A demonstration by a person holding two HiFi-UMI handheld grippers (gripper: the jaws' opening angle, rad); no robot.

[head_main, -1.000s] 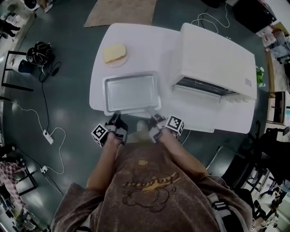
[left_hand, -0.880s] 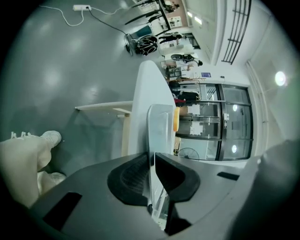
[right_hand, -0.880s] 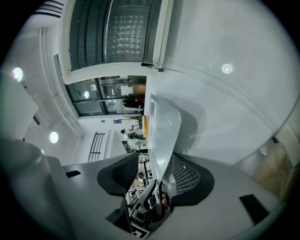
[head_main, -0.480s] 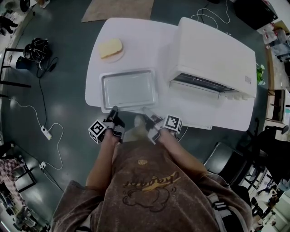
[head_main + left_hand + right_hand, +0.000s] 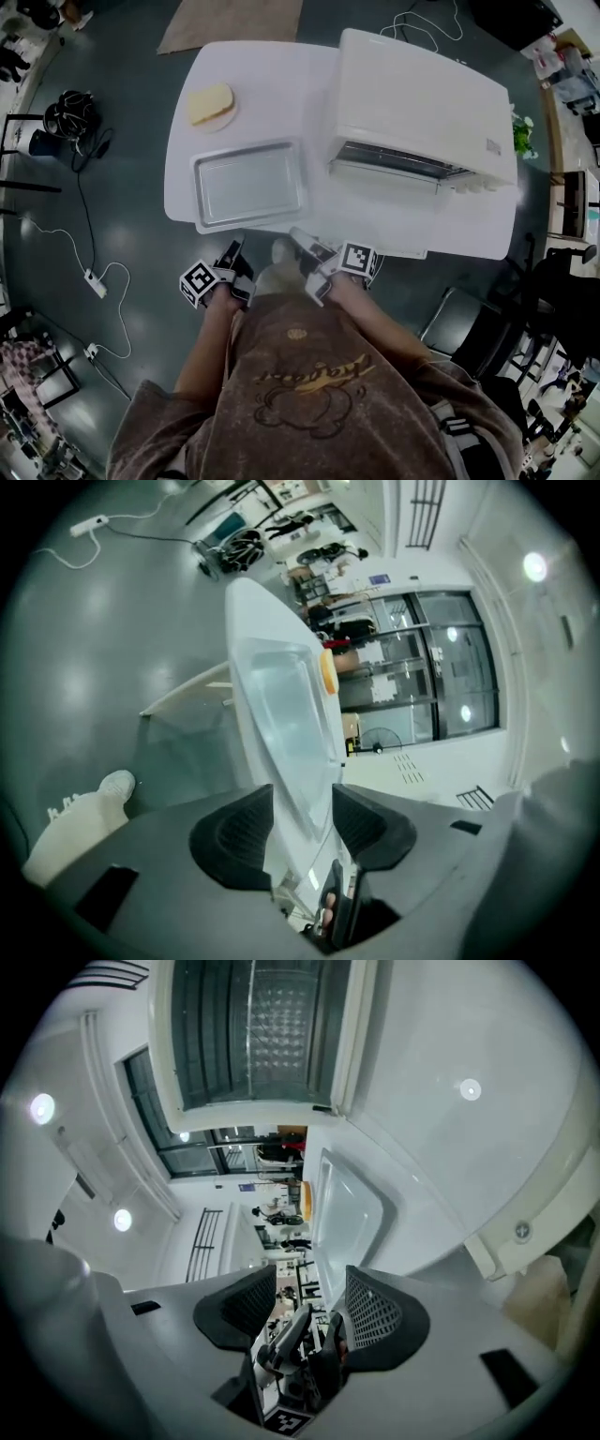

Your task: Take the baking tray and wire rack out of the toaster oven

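Jaws first: my left gripper (image 5: 302,817) has just been opening up. Its pads now sit partway apart with nothing pinched. The near rim of the baking tray (image 5: 248,183) lines up with the gap but it's further out and not touching either pad. My right gripper (image 5: 311,1309) is spread wide and has nothing in it either.

Both grippers hang just off the near edge of the white table (image 5: 281,84). The left one is in front of the tray, and the right one is in front of the spot between the tray and the toaster oven (image 5: 422,103).

So the tray is out, lying flat on the table just left of the oven, close to my edge. A slice of bread (image 5: 210,99) sits beyond it. The oven's mouth is open, and I can see thin bars inside, which I take for the wire rack (image 5: 251,1044).
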